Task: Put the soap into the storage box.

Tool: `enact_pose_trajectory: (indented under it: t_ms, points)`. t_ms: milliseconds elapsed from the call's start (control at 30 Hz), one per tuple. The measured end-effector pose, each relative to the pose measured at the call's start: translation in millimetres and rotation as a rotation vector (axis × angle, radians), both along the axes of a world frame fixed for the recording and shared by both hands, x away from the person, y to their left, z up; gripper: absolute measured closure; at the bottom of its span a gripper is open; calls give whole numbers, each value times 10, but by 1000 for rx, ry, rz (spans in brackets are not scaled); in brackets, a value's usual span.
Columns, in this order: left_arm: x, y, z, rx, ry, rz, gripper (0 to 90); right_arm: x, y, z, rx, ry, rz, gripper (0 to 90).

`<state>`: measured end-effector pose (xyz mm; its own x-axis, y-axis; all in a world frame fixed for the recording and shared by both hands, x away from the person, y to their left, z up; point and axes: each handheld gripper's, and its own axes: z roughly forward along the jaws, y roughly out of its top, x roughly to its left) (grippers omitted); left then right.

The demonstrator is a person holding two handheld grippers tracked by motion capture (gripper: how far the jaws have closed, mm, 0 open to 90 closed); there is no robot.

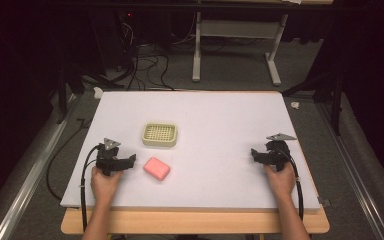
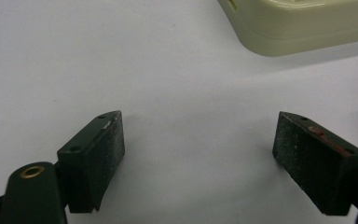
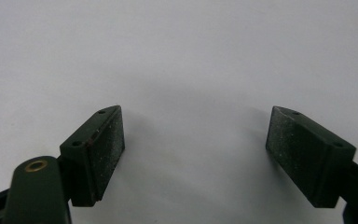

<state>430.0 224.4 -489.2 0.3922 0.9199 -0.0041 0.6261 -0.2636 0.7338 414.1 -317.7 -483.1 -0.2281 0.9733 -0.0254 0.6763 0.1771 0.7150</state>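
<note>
One white table (image 1: 220,120) holds one pink soap bar (image 1: 156,168) and one cream slotted soap dish (image 1: 159,135). Two hand-held grippers, left gripper (image 1: 130,160) and right gripper (image 1: 254,153), rest on it.

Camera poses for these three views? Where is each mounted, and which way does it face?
High view: above the person's side, looking forward and down at the white table; forearms, both hand-held grippers.
Left gripper view: rides the left hand-held gripper, jaws apart, facing the cream slotted plastic tray.
Right gripper view: rides the right hand-held gripper, jaws apart, facing bare tabletop.
Shared: high and left views show the tray.
</note>
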Motion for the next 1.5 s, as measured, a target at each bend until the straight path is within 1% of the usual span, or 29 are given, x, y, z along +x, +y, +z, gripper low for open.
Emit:
enact_pose_trajectory:
  t_ms: [733,833,900,967,1000,1033,1100,1133,1167,1233,1300,1333,1400,1500]
  points:
    - [15,4,8,-3,11,0,181,3,-3,1,2,3,0,199]
    - [16,2,12,-4,15,4,181,3,-3,1,2,3,0,199]
    - [20,-6,25,-1,25,8,184,3,-4,1,3,3,0,199]
    - [20,-10,28,-1,26,7,178,3,-4,1,3,3,0,199]
    - [13,-14,35,-13,31,-9,173,3,-4,1,3,3,0,199]
    - [6,-18,40,-12,31,-13,170,3,-4,1,3,3,0,199]
    - [-3,-26,47,-4,26,-16,163,3,-4,1,3,3,0,199]
    - [-28,-42,71,11,3,-17,161,3,-4,1,3,3,0,199]
    - [-40,-44,85,7,-6,-16,161,3,-4,1,3,3,0,199]
    - [-62,-34,120,-9,-9,-17,157,3,-3,1,3,3,0,199]
    - [-72,-31,133,-12,-8,-18,152,2,-3,1,2,2,0,199]
    - [-100,-29,162,-26,-8,-27,150,3,-3,1,1,2,1,199]
    - [-136,-38,190,-29,-13,-40,144,3,-3,1,1,2,1,199]
    - [-159,-45,213,-35,-6,-52,145,2,-3,1,1,1,1,199]
